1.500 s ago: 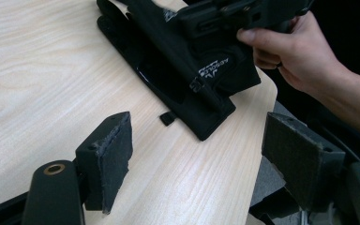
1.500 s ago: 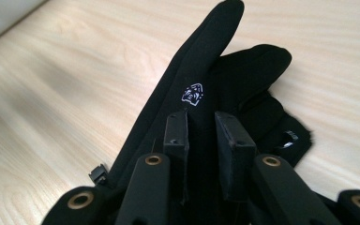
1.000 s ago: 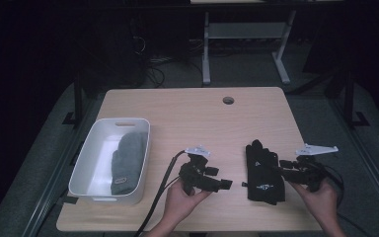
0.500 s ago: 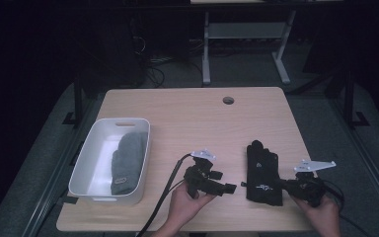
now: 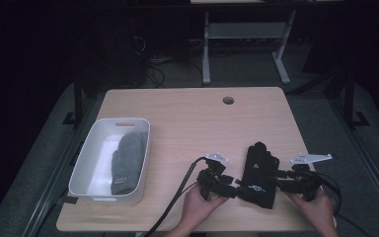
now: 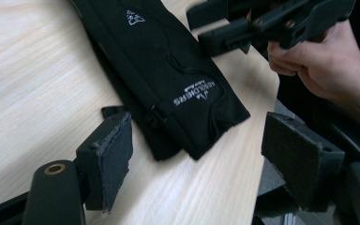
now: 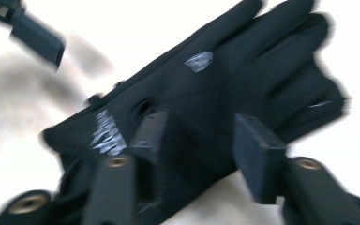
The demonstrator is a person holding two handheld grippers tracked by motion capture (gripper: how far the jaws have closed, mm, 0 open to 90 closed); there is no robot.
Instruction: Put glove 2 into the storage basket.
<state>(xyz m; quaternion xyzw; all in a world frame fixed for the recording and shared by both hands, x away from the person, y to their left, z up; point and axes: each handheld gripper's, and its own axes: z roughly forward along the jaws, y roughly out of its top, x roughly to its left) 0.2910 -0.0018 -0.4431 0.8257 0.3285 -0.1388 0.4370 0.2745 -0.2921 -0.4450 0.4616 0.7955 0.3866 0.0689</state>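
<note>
Black glove (image 5: pixel 260 174) flat on counter (image 5: pixel 187 118) near front edge, left hand-held gripper (image 5: pixel 232 191) spread at its cuff, right hand-held gripper (image 5: pixel 276 178) just opening, pads apart over glove, white bin (image 5: pixel 92 157) holding grey cloth (image 5: pixel 127 160) at left

Right gripper view: motion blur; your glove (image 7: pixel 206 108) shows its white print smeared and unreadable, cuff cut off at the bottom edge. High view: your forearms are cut by the near edge. The grey cloth (image 5: pixel 128 160) in the bin (image 5: pixel 86 163) is too dim to identify.
</note>
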